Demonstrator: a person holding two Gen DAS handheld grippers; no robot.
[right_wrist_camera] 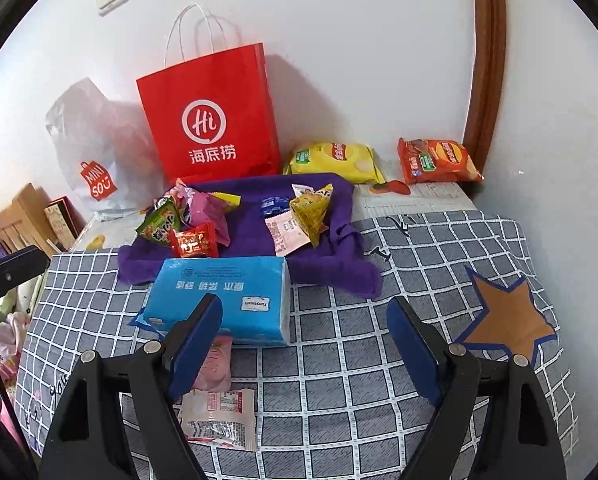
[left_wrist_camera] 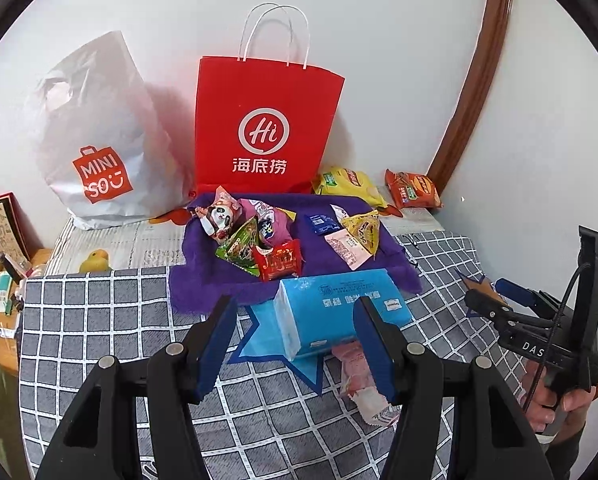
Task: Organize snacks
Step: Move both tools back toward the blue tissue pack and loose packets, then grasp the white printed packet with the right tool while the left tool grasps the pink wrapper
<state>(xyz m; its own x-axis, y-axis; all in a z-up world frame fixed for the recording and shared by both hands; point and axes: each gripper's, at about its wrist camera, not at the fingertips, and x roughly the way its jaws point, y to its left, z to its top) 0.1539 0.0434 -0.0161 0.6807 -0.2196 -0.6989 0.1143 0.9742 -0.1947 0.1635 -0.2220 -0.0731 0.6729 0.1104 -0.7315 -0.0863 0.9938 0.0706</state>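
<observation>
Pink and white, a small plastic snack packet point(right_wrist_camera: 219, 420) lies on the grey checked bedcover point(right_wrist_camera: 379, 360) near its front edge, just in front of the blue tissue pack point(right_wrist_camera: 223, 300). It sits right below the left finger of the right gripper point(right_wrist_camera: 305, 344), whose jaws are spread and hold nothing. The left gripper point(left_wrist_camera: 295, 344) is also released, with the packet point(left_wrist_camera: 359, 384) under its right finger. The packet's long axis seems to run front to back. Either tool is near; I judge the left slightly better centred. Further back, a purple cloth point(left_wrist_camera: 203, 280) carries a heap of small snack packets point(left_wrist_camera: 255, 240). Open bedcover lies to the right.
</observation>
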